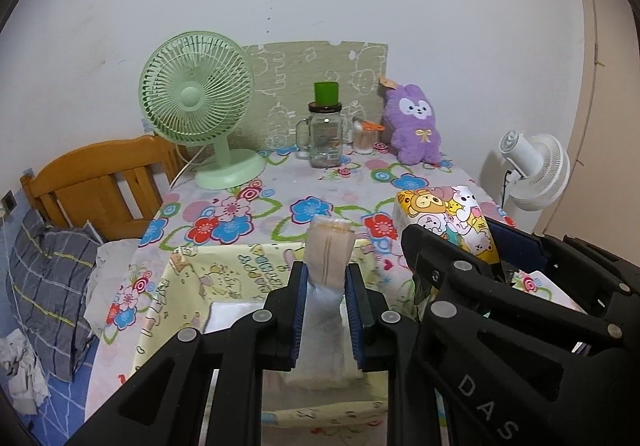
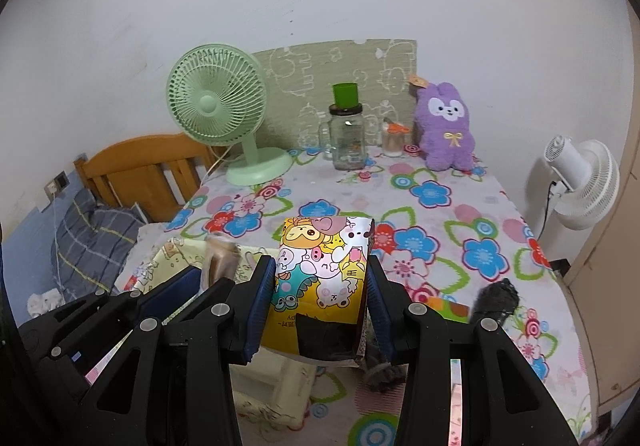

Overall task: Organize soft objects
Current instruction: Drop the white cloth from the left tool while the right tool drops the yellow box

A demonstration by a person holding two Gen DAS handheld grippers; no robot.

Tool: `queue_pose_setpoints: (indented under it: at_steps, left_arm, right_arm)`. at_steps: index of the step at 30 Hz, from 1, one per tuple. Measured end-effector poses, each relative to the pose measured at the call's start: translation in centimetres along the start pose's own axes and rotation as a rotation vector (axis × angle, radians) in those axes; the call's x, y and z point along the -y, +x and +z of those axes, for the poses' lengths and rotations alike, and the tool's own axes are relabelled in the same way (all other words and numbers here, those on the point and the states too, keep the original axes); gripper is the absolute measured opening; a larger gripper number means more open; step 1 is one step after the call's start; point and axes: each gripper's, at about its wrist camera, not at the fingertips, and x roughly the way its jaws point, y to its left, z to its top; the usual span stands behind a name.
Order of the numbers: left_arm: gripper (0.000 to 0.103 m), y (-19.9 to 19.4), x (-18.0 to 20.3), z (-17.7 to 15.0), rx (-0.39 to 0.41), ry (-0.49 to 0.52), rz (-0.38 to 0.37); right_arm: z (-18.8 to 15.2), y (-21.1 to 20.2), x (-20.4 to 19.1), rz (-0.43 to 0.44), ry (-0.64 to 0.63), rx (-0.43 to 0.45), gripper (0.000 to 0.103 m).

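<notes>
My left gripper (image 1: 327, 278) is shut on a beige and white soft pack (image 1: 328, 258) and holds it upright over a yellow cartoon-print fabric bin (image 1: 208, 278). My right gripper (image 2: 322, 278) is shut on a colourful cartoon-print tissue pack (image 2: 324, 266), held above the table beside the bin (image 2: 180, 258). The tissue pack also shows in the left wrist view (image 1: 444, 217), and the soft pack in the right wrist view (image 2: 220, 254). A purple plush bunny (image 1: 414, 125) sits at the back of the table. A dark fuzzy object (image 2: 496, 300) lies at the right.
A green desk fan (image 1: 200, 105), a glass jar with a green cup on it (image 1: 326, 133) and a small cotton-swab jar (image 1: 364, 137) stand at the back of the floral tablecloth (image 2: 440, 213). A wooden headboard (image 1: 100, 181) and bedding lie left. A white fan (image 2: 580, 181) stands right.
</notes>
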Motion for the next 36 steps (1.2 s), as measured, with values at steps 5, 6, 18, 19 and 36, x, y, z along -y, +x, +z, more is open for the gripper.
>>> queue_pose_setpoints:
  at_steps: [5, 6, 18, 19, 36]
  left_arm:
    - [0.018, 0.7, -1.4, -0.2, -0.01, -0.007, 0.021]
    - [0.018, 0.9, -1.7, -0.2, -0.013, -0.008, 0.024]
    - [0.027, 3.2, -4.4, -1.5, -0.07, -0.036, 0.052]
    - [0.031, 3.3, -4.6, -1.6, -0.076, -0.036, 0.053]
    - [0.077, 5.0, -7.1, -2.8, -0.148, -0.06, 0.063]
  right_arm:
    - [0.0, 1.3, -1.2, 0.022, -0.014, -0.017, 0.048]
    - [0.0, 1.5, -1.4, 0.025, -0.016, -0.019, 0.048]
    - [-0.3, 4.7, -3.8, 0.061, -0.043, -0.066, 0.048]
    - [-0.3, 4.8, -3.9, 0.063, -0.044, -0.067, 0.048]
    - [-0.9, 8.1, -6.3, 0.141, -0.089, -0.143, 0.054]
